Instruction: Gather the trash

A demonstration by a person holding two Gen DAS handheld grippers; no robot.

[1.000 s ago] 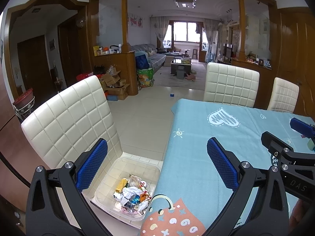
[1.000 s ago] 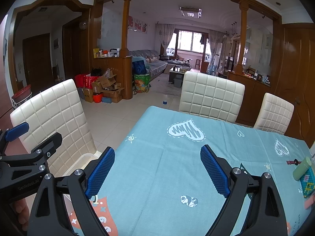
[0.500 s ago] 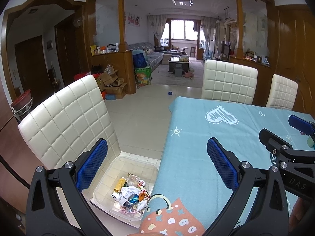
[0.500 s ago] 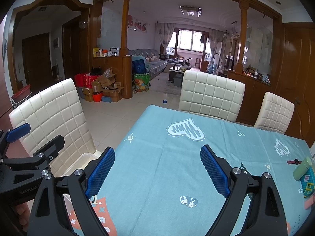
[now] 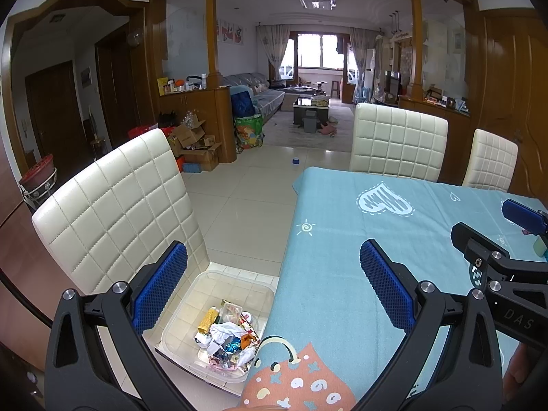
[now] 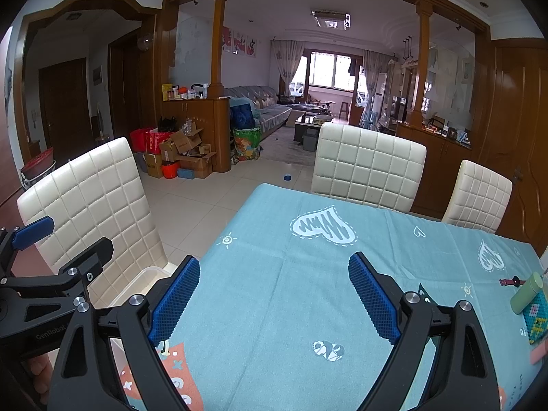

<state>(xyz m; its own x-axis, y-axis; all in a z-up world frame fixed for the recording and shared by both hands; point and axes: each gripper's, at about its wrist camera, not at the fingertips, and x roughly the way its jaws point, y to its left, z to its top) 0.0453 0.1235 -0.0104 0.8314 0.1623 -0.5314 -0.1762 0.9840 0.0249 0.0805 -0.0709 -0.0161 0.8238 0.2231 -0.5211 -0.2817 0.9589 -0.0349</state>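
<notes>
A clear plastic bin (image 5: 191, 303) sits on the seat of a white quilted chair (image 5: 116, 205) beside the table's left edge. Crumpled wrappers and paper trash (image 5: 227, 337) lie piled in its bottom. My left gripper (image 5: 272, 267) hovers open above the bin and table edge, nothing between its blue pads. Over the light blue tablecloth (image 6: 308, 291) my right gripper (image 6: 274, 279) stands open and empty. The bin's rim (image 6: 144, 279) shows in the right wrist view. Each gripper appears at the edge of the other's view.
A green cylinder (image 6: 525, 293) and a patterned bead mat (image 6: 537, 318) lie at the table's right edge. Two more white chairs (image 6: 368, 167) stand at the far side. Cardboard boxes (image 6: 185, 154) and bags crowd the floor by a wooden divider.
The left wrist view shifted slightly, showing a bit more of the bin and the chair. Both grippers stay open and the right one has not moved.
</notes>
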